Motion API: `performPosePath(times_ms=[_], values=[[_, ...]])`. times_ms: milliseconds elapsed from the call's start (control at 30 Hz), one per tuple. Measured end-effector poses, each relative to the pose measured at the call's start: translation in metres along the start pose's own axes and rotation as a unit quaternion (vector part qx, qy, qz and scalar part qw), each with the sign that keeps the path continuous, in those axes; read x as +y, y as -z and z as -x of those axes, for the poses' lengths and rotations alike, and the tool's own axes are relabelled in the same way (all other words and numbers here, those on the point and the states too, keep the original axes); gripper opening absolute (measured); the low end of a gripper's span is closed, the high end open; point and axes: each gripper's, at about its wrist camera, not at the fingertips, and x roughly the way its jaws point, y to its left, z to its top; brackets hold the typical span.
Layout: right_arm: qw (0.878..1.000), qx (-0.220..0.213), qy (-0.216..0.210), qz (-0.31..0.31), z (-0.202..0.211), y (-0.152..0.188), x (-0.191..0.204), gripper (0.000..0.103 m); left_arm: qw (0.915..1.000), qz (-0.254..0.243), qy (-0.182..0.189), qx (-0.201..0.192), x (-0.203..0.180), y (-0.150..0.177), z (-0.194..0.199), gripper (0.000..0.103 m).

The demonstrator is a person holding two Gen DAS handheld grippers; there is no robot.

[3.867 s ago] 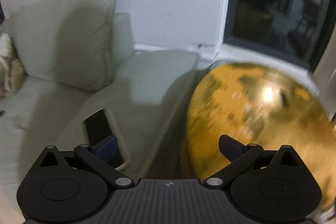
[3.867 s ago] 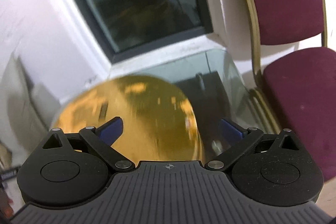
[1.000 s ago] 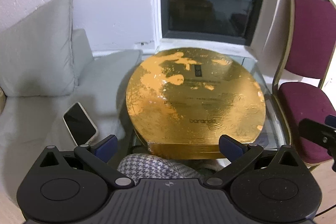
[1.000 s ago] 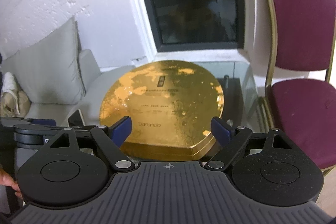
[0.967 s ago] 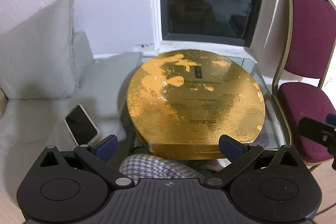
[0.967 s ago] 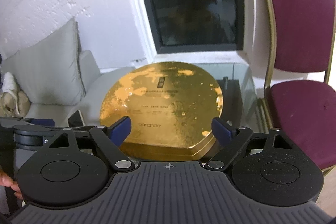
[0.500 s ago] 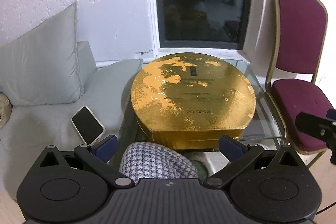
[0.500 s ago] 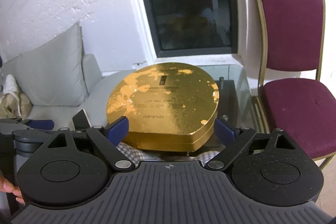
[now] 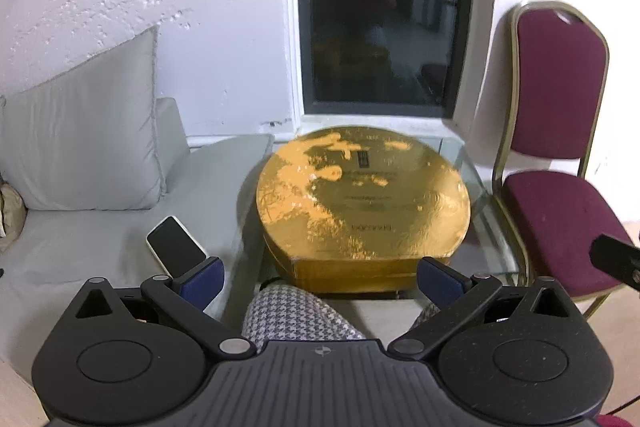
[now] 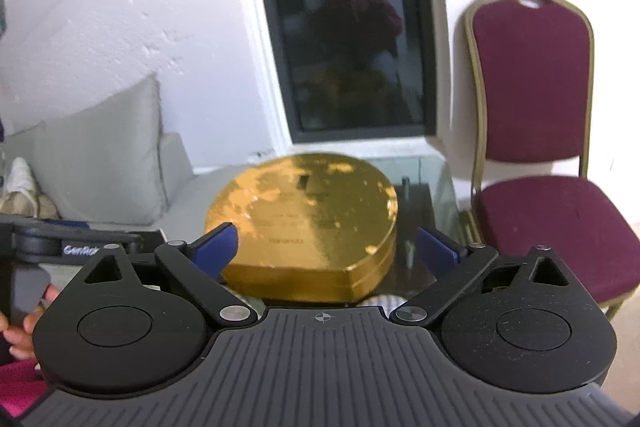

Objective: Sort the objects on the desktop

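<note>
Both grippers (image 9: 320, 277) (image 10: 326, 247) spread, empty

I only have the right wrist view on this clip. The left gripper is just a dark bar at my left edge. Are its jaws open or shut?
Observer: Open. In the left wrist view the left gripper has its jaws spread wide, with nothing held between them.
Operator: Is anything on the sofa beside the gold box? That gripper blocks it for me.
Observer: Yes. A phone lies screen up on the grey sofa seat, left of the gold box and not touching it.
Operator: And in front of the box?
Observer: Houndstooth fabric, probably the person's knee, sits just short of the box's flat near side.
</note>
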Motion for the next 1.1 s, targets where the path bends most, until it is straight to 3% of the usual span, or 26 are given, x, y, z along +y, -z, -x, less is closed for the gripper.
performPosePath(times_ms=[200,367,500,600,900,1100], values=[[0.999,0.016,0.011,-0.031,-0.006,0.004,-0.017,0.099,0.9998,-0.009,-0.001,0.018,-0.010,0.006,-0.009,0.102],[1.000,0.008,-0.004,-0.024,-0.003,0.002,-0.012,0.099,0.9998,-0.010,-0.005,0.018,-0.008,0.005,-0.007,0.102],[0.999,-0.001,-0.012,-0.046,-0.026,-0.007,-0.009,0.099,0.9977,-0.067,-0.002,0.008,-0.018,-0.001,-0.023,0.102],[0.997,0.021,0.001,-0.078,-0.048,-0.007,-0.009,0.099,0.9955,-0.088,-0.032,0.018,-0.022,-0.002,-0.048,0.102],[0.995,0.045,0.004,-0.088,-0.071,0.004,-0.019,0.099,0.9965,-0.048,-0.008,0.067,-0.006,0.021,-0.075,0.102],[0.994,0.062,-0.001,-0.090,-0.097,-0.006,-0.024,0.099,0.9961,-0.035,-0.013,0.080,-0.003,0.012,-0.090,0.102]])
